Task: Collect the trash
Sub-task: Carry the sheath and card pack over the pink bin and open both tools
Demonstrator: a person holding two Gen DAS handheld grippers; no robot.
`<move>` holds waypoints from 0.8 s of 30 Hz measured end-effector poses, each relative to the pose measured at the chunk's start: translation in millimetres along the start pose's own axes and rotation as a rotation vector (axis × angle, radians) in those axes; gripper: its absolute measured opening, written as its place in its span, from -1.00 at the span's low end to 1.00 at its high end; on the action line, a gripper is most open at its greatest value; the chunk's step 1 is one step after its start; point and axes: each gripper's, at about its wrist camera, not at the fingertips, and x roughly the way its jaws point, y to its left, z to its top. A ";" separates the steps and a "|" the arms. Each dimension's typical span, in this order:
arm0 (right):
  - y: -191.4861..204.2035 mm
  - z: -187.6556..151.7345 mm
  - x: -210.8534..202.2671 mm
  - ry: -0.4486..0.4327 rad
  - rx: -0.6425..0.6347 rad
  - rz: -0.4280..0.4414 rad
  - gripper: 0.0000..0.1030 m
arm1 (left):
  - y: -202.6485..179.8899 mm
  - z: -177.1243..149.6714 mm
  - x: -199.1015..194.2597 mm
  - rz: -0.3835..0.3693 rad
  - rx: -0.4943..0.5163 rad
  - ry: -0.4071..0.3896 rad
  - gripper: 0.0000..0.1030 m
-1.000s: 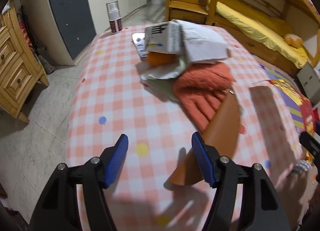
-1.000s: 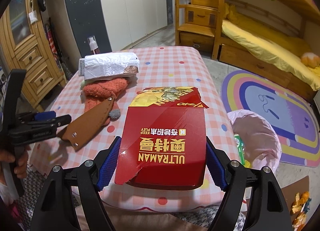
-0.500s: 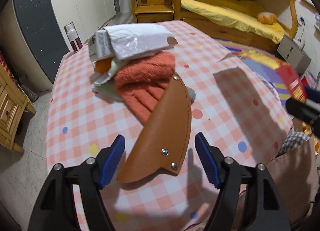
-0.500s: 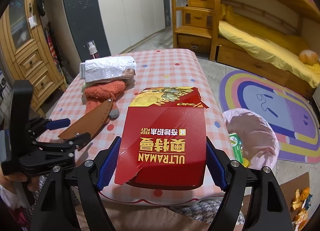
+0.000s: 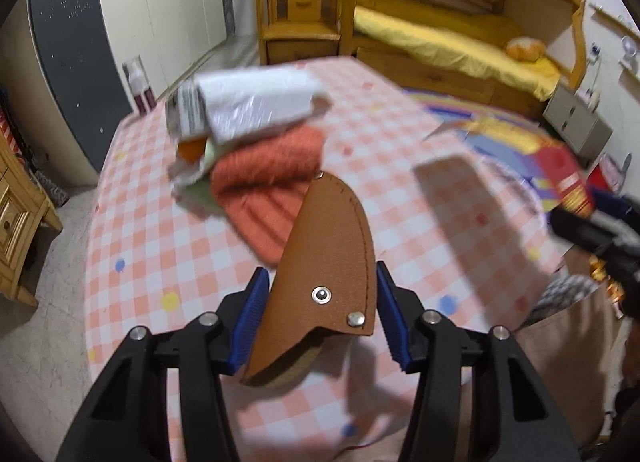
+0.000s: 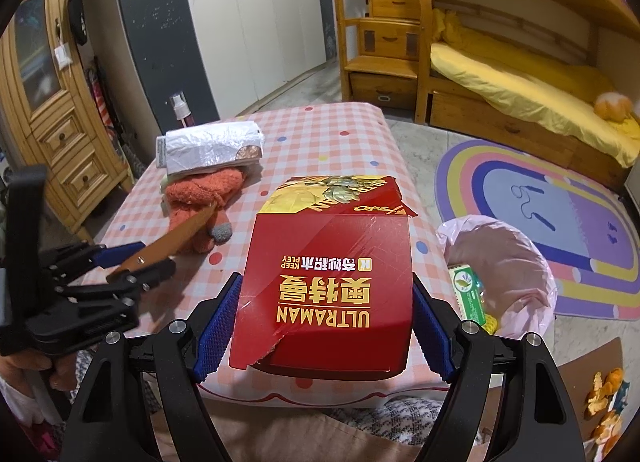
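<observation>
I record a table [image 6: 320,129] under a pink-and-white checked cloth with coloured dots; a bunk bed with yellow bedding [image 6: 520,89] stands behind it and a rainbow rug [image 6: 560,221] lies on the floor to its right.

A bin lined with a pink bag [image 6: 504,262] stands just beside the table's right edge, with a green-labelled packet [image 6: 468,294] inside it.

My right gripper [image 6: 326,326] holds a red carton printed ULTRAMAN [image 6: 332,282] by its near end. Both blue pads [image 6: 218,330] press against the carton's sides, jaws set wide. The carton is above the near right part of the table, close to the bin, its torn gold flap pointing away from me.

On the far left of the table I note a pile: a white plastic-wrapped packet [image 5: 248,105] on top of an orange knitted glove [image 5: 264,189].

A brown leather sheath [image 5: 324,290] with two metal rivets lies between the fingers of my left gripper [image 5: 320,314], its tip reaching the glove. The jaws are closing on it. The left pad [image 5: 248,322] touches the sheath's edge; the right pad is just beside the other edge, and I cannot tell whether it makes contact. In the right wrist view the sheath's near end sits raised off the cloth.
</observation>
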 end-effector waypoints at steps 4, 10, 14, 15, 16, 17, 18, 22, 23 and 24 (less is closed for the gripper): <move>-5.3 -0.1 -5.6 -0.013 0.015 0.004 0.51 | -5.4 10.5 -13.2 -0.035 -0.042 -0.036 -0.02; -16.5 -1.9 -15.4 -0.036 0.036 -0.002 0.51 | -14.1 19.4 -18.5 -0.065 -0.069 -0.054 -0.02; -33.4 -6.3 -26.0 -0.049 0.065 -0.012 0.51 | -27.2 28.3 -17.5 -0.071 -0.052 -0.060 -0.02; -39.5 -7.8 -29.0 -0.054 0.074 -0.022 0.51 | -33.7 31.9 -15.8 -0.076 -0.041 -0.060 -0.02; -43.4 -9.2 -31.8 -0.058 0.082 -0.030 0.51 | -41.1 35.6 -13.4 -0.081 -0.029 -0.061 -0.02; -50.2 -10.5 -34.9 -0.062 0.093 -0.042 0.51 | -47.3 37.7 -11.7 -0.088 -0.020 -0.061 -0.02; -58.7 -12.1 -37.9 -0.066 0.109 -0.055 0.51 | -54.0 40.5 -9.5 -0.097 -0.009 -0.060 -0.02; -91.8 -18.4 -45.5 -0.072 0.165 -0.111 0.51 | -87.5 53.0 3.6 -0.149 0.045 -0.047 -0.02; -99.5 -20.4 -46.4 -0.071 0.178 -0.123 0.51 | -99.1 56.4 8.0 -0.165 0.063 -0.041 -0.02; -109.8 -23.1 -47.2 -0.070 0.197 -0.138 0.51 | -107.2 58.5 11.0 -0.178 0.075 -0.037 -0.02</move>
